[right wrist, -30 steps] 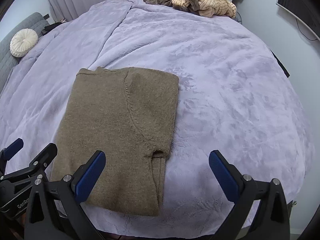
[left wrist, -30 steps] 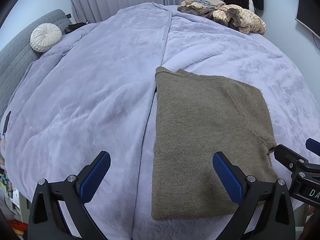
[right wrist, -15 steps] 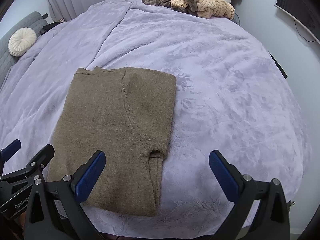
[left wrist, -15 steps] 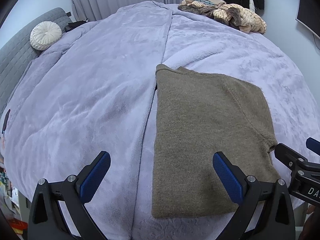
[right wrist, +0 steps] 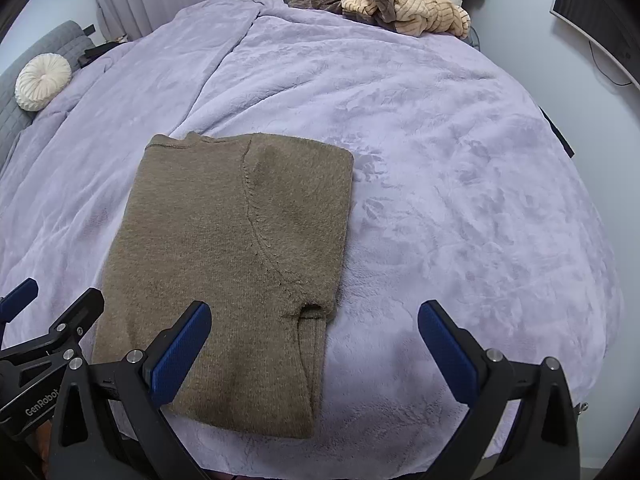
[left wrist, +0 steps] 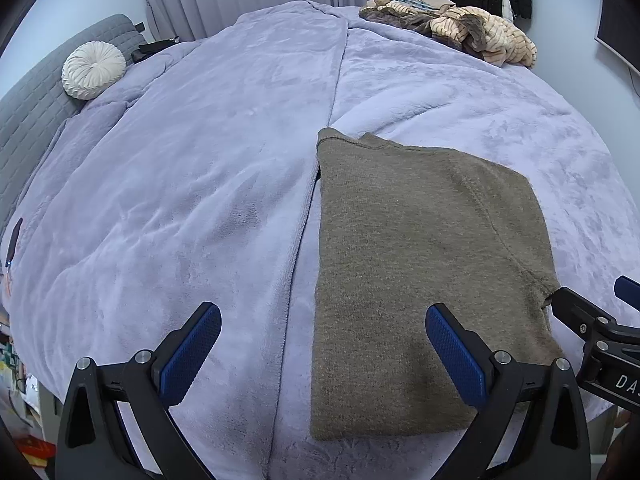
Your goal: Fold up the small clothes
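An olive-brown knit sweater (left wrist: pixel 420 272) (right wrist: pixel 236 268) lies flat on the lilac blanket, folded into a long rectangle with one sleeve tucked along its right side. My left gripper (left wrist: pixel 322 350) hovers open over the sweater's near left edge, its right pad above the knit. Over the near right edge, my right gripper (right wrist: pixel 314 346) stands open too, with its left pad above the sweater. Neither holds anything. Each gripper's black frame shows at the edge of the other's view.
The lilac blanket (left wrist: pixel 180 208) (right wrist: pixel 460 200) covers the whole bed. A heap of beige and brown clothes (left wrist: pixel 460 28) (right wrist: pixel 396 6) sits at the far edge. A round white cushion (left wrist: pixel 94 69) (right wrist: pixel 42 80) rests by the grey headboard at far left.
Both grippers have eased back slightly from the sweater and stay open. The sweater has not moved.
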Available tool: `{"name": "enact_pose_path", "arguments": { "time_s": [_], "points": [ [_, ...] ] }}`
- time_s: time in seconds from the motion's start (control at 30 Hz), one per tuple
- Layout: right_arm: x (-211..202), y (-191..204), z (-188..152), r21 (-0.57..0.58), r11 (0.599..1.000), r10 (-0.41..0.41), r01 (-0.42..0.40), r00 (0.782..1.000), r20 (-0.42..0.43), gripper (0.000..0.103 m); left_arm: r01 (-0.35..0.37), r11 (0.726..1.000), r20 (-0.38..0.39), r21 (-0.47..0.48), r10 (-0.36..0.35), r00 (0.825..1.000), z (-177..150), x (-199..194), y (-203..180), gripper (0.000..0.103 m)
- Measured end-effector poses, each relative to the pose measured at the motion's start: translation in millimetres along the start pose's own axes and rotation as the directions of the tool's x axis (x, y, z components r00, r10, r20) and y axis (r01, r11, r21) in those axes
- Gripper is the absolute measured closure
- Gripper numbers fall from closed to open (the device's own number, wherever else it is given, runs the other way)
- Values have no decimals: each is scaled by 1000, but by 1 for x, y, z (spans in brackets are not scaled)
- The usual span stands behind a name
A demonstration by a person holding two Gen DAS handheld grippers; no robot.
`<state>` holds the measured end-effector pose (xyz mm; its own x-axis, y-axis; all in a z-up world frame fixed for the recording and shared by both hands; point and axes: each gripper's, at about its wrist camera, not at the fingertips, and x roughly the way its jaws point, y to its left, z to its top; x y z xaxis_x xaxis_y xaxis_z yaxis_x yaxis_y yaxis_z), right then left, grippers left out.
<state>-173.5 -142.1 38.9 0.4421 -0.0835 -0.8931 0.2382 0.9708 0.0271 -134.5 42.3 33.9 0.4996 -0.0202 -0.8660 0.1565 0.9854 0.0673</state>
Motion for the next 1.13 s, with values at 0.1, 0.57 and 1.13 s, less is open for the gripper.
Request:
{"name": "enact_pose_path", "arguments": {
  "time_s": [0.1, 0.57, 1.13],
  "points": [
    [1, 0, 0, 1, 1000, 0, 0, 1000, -1, 0, -1, 1000, 0, 0, 1, 1000, 0, 0, 0, 0],
    [3, -1, 0, 3, 1000, 3, -3, 1000, -3, 0, -3, 1000, -3, -14, 3, 1000, 0, 3, 2, 0],
    [4, 2, -3, 7, 1000, 5, -5, 1000, -10, 0, 21, 1000, 7, -8, -21, 1000, 2, -2, 1, 0]
  ]
}}
